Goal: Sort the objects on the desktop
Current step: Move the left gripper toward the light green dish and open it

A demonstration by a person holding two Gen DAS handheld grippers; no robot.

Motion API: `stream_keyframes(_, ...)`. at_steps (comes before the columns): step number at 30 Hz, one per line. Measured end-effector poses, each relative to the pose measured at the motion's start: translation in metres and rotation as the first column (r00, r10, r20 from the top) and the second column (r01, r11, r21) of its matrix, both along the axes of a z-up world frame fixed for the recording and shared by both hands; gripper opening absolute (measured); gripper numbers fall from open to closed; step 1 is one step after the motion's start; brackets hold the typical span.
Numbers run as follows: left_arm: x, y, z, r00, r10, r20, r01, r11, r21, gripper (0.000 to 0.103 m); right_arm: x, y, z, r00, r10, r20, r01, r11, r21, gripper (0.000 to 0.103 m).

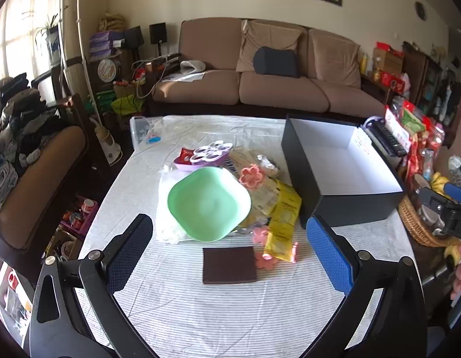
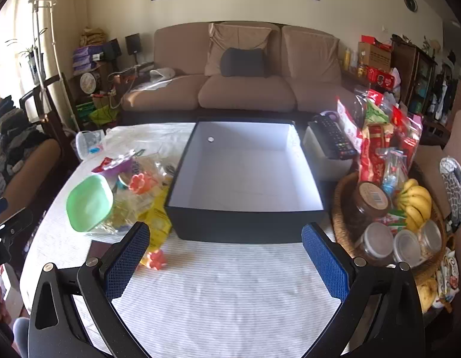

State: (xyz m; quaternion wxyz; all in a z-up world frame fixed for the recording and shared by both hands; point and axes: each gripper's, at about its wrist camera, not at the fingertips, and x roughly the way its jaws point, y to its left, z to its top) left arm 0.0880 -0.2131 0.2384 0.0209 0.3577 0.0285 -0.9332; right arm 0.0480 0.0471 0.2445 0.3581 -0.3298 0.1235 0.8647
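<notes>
Sitting on the striped tablecloth (image 1: 230,313) is one open black box (image 1: 349,208) with a white inside, so I'm using that as the landmark. Left of the box a messy pile is lying: one green square bowl (image 1: 208,203) tipped on its side, one purple tray with round holes (image 1: 211,153) behind it, and yellow packets (image 1: 282,217) spilling between the bowl and the box. I'm counting one coral flower-shaped clip (image 1: 250,176) on top of the pile and at least two more pink ones (image 1: 264,261) at its near edge, though they're overlapping so I can't tell the exact number. One dark brown square pad (image 1: 229,264) is lying flat just in front of the pile. Inside the box, one small round silvery thing (image 2: 211,139) is sitting near the far left corner; too small to say what.

Right of the box: one remote control (image 2: 331,140) on a white case, one wicker basket (image 2: 339,214) holding one bunch of bananas (image 2: 415,203), and I'm seeing four jars.

The left gripper (image 1: 230,259) is hovering over the brown pad, pointing down at the table, jaws spread wide with nothing pinched. The right gripper (image 2: 226,261) is hanging in front of the box's near wall, angled down the same way, jaws also wide and gripping nothing.
</notes>
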Motion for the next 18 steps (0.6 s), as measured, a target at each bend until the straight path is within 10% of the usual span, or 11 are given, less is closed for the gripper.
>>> stream_keyframes(18,0.009,-0.095,-0.122,0.999,0.002,0.048,-0.008,0.993,0.118,0.103,-0.052,-0.047,-0.110,0.992,0.085,-0.097,-0.103,0.975,-0.195,0.103)
